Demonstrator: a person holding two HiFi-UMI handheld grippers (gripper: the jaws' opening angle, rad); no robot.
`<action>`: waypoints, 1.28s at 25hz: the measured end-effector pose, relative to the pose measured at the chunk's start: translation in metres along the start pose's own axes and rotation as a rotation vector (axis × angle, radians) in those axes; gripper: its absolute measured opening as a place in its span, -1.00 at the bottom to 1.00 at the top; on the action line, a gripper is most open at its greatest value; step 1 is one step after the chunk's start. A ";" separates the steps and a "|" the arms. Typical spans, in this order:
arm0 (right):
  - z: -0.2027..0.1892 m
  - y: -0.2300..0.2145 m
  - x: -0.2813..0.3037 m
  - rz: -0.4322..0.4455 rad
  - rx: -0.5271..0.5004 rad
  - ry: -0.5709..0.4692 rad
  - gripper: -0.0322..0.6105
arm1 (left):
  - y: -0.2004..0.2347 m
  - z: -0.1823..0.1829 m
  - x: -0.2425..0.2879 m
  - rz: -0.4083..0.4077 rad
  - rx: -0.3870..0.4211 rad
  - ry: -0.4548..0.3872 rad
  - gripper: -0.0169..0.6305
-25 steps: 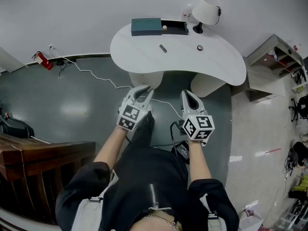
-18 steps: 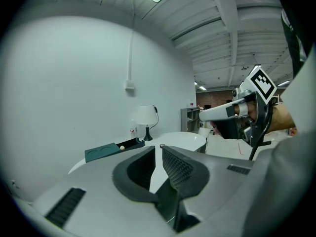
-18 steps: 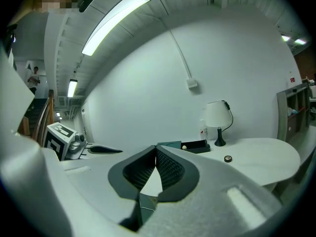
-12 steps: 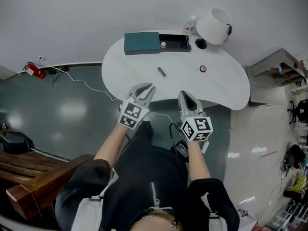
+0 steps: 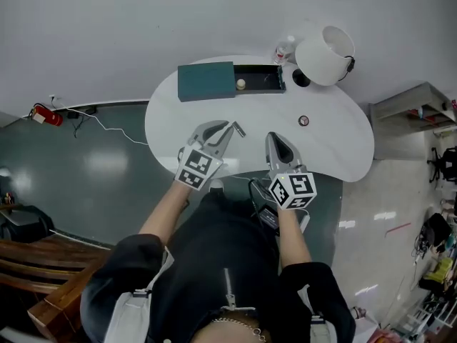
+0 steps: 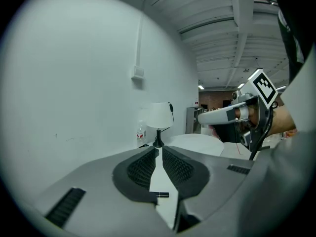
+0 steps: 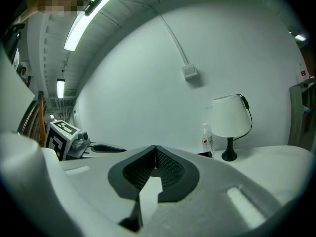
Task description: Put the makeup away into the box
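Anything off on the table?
Nothing spilled, tipped or damaged. Only a small dark stick and a small round disc lie loose on the white curved table, outside the open teal rectangular box.

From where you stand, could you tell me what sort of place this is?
Probably a workshop staged as a dressing corner: a curved white table, a lamp and open box on it, shelves alongside.

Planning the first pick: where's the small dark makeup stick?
Head view: makeup stick on the white table, just beyond the left gripper, short of the box.
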State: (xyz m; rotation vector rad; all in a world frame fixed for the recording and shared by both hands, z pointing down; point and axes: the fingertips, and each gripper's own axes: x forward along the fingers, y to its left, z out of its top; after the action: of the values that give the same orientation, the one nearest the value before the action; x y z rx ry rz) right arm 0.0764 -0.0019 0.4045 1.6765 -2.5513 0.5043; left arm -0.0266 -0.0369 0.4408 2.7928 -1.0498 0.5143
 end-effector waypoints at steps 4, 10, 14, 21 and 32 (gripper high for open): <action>0.003 -0.014 0.016 0.020 -0.009 0.008 -0.88 | 0.002 0.000 0.020 0.006 -0.002 0.015 -0.79; 0.003 -0.026 0.021 0.104 -0.053 0.017 -0.88 | 0.001 -0.001 0.041 0.070 -0.047 0.034 -0.79; 0.008 -0.033 0.022 0.172 -0.095 0.027 -0.88 | -0.002 -0.001 0.050 0.108 -0.075 0.029 -0.79; 0.000 -0.040 0.037 0.208 -0.118 0.066 -0.83 | 0.003 -0.002 0.056 0.140 -0.082 0.046 -0.79; -0.038 -0.049 0.073 0.159 -0.162 0.197 -0.55 | 0.019 -0.027 0.058 0.131 -0.111 0.091 -0.79</action>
State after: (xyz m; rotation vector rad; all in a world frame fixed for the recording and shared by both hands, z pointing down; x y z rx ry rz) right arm 0.0856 -0.0731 0.4677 1.3105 -2.5167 0.4332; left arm -0.0057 -0.0816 0.4860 2.5919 -1.2077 0.5728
